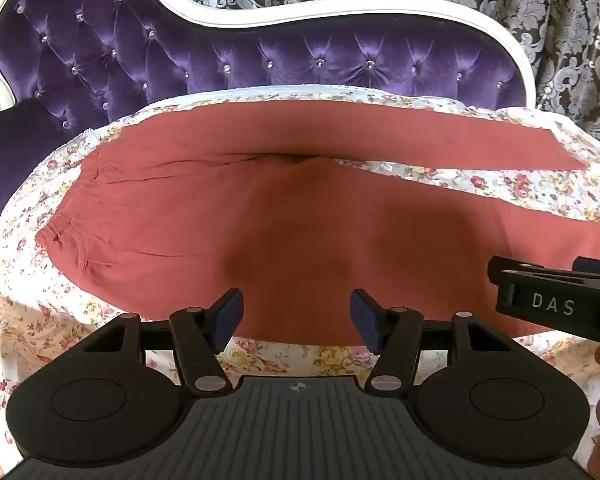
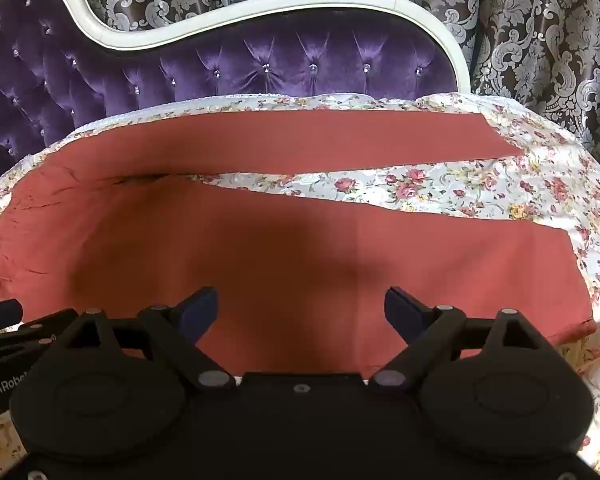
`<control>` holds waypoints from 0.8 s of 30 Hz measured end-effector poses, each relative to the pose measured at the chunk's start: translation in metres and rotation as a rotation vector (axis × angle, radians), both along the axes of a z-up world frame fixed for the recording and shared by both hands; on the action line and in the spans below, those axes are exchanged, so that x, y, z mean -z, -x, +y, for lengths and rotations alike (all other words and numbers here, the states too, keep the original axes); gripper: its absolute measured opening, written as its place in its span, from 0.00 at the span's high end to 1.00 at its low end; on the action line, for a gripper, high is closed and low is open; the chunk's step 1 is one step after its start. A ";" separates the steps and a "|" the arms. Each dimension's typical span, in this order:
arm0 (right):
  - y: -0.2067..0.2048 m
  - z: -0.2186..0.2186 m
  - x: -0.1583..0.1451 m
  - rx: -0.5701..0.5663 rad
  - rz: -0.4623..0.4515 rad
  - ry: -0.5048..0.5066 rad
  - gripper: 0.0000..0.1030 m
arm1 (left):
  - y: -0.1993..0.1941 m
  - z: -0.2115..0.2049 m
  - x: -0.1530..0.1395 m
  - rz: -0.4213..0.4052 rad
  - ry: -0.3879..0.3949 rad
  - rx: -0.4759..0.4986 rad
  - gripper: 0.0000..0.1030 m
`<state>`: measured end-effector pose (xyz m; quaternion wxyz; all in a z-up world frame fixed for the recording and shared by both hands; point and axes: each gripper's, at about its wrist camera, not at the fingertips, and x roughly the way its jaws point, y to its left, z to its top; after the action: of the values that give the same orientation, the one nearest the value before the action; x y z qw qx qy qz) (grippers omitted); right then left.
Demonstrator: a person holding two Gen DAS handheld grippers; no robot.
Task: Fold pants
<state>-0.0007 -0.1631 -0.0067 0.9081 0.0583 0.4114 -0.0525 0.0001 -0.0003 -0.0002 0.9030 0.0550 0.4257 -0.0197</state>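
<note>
Terracotta-red cotton pants (image 1: 204,208) lie flat on the floral-print sheet (image 1: 32,320) covering the purple tufted velvet sofa (image 1: 148,60), waistband at left, crotch mid-frame, two legs splayed apart to the right with sheet showing between them. Left claw (image 1: 296,320) hovers released over the near seat edge, right claw (image 2: 300,312) spread wide and empty above the near leg. Fabric looks light, limp, non-slippery; I'd pinch the near waistband corner and near hem (image 2: 572,328), then carry that leg onto the far one.
</note>
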 end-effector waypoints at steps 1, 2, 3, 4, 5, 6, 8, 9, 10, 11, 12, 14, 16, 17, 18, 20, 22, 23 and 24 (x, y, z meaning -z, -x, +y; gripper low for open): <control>-0.001 0.000 -0.001 0.000 0.008 0.002 0.12 | 0.000 0.000 0.000 -0.004 0.000 -0.001 0.44; -0.001 0.000 -0.001 0.000 0.008 0.002 0.12 | 0.000 0.000 0.000 -0.003 0.001 -0.002 0.44; -0.001 0.000 -0.002 0.001 0.009 0.001 0.12 | 0.000 0.000 0.000 -0.001 0.003 -0.004 0.44; -0.001 0.000 -0.003 0.001 0.008 0.000 0.12 | 0.000 0.000 0.000 0.001 0.004 -0.005 0.44; -0.001 -0.001 -0.004 0.002 0.006 -0.001 0.12 | 0.001 0.000 0.000 0.001 0.006 -0.005 0.44; -0.001 -0.001 -0.005 0.002 0.005 -0.001 0.12 | 0.000 0.000 -0.001 0.001 0.006 -0.004 0.44; 0.000 0.000 0.003 0.001 0.006 -0.001 0.12 | 0.001 0.000 -0.001 0.000 0.005 -0.005 0.44; 0.001 -0.001 0.005 0.001 0.006 -0.002 0.12 | 0.002 0.001 0.002 0.002 0.007 -0.005 0.44; 0.001 -0.001 0.006 0.002 0.006 -0.001 0.12 | 0.001 0.001 0.001 0.007 0.005 -0.004 0.44; 0.003 0.000 0.006 0.003 0.005 -0.001 0.12 | 0.001 0.000 0.000 0.009 0.005 -0.003 0.44; 0.004 0.000 0.007 0.002 0.004 -0.002 0.12 | 0.000 0.000 0.001 0.010 0.006 -0.003 0.44; 0.003 0.000 0.007 0.002 0.013 -0.005 0.12 | -0.001 0.000 0.002 0.009 0.003 -0.004 0.44; -0.001 -0.001 0.004 0.001 0.024 -0.008 0.12 | -0.001 0.000 0.003 0.010 0.004 -0.002 0.44; 0.000 0.000 0.004 0.001 0.023 -0.007 0.12 | -0.001 0.000 0.003 0.010 0.005 -0.002 0.44; 0.000 0.000 0.004 0.000 0.022 -0.007 0.12 | -0.001 0.000 0.002 0.011 0.004 -0.003 0.44; 0.000 0.000 0.004 -0.001 0.026 -0.011 0.12 | -0.001 0.001 0.002 0.009 0.003 -0.003 0.44; 0.000 0.000 0.004 0.000 0.028 -0.012 0.12 | -0.001 0.001 0.002 0.008 0.004 -0.003 0.44; 0.001 0.000 0.005 -0.001 0.027 -0.012 0.12 | -0.001 0.002 0.002 0.008 0.005 -0.005 0.44; 0.001 0.001 0.005 -0.001 0.027 -0.011 0.12 | -0.001 0.002 0.002 0.008 0.005 -0.006 0.44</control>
<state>-0.0022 -0.1622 -0.0121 0.9020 0.0625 0.4242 -0.0504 0.0007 0.0013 -0.0027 0.9014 0.0512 0.4296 -0.0182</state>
